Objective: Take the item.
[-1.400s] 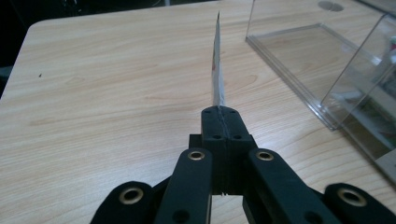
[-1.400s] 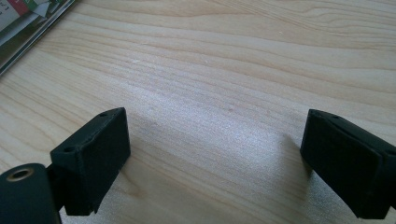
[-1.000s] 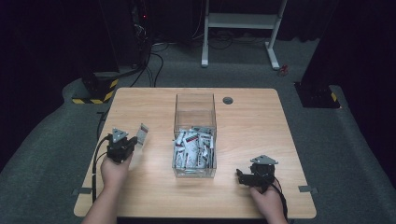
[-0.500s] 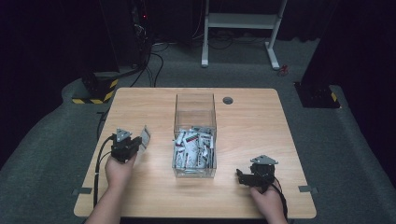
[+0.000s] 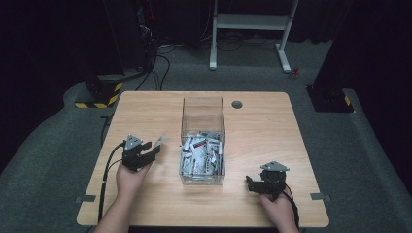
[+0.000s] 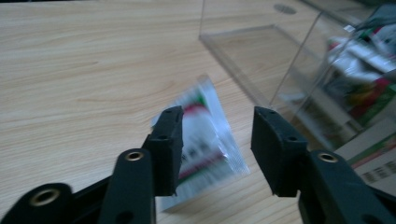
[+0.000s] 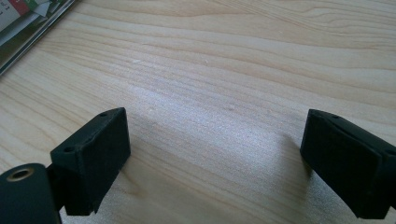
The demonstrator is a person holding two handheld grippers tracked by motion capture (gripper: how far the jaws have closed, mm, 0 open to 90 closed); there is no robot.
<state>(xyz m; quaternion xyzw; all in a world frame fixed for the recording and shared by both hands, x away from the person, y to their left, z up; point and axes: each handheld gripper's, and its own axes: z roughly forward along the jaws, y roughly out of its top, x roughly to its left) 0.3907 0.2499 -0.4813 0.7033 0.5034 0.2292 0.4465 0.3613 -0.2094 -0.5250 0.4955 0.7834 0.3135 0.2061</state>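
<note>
Light, limp, slippery-looking sachet (image 6: 205, 140) at lower centre of the left gripper view, loose between the parted left gripper (image 6: 217, 142), best pinched by a flat edge; right gripper (image 7: 215, 158) spread wide, empty.

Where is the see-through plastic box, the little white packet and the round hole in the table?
Clear plastic box (image 5: 203, 116), high view, back wall.
Small white packet with red and green print (image 6: 205, 140), left gripper view, its middle.
Dark round hole (image 5: 237, 104), high view, its centre.
</note>
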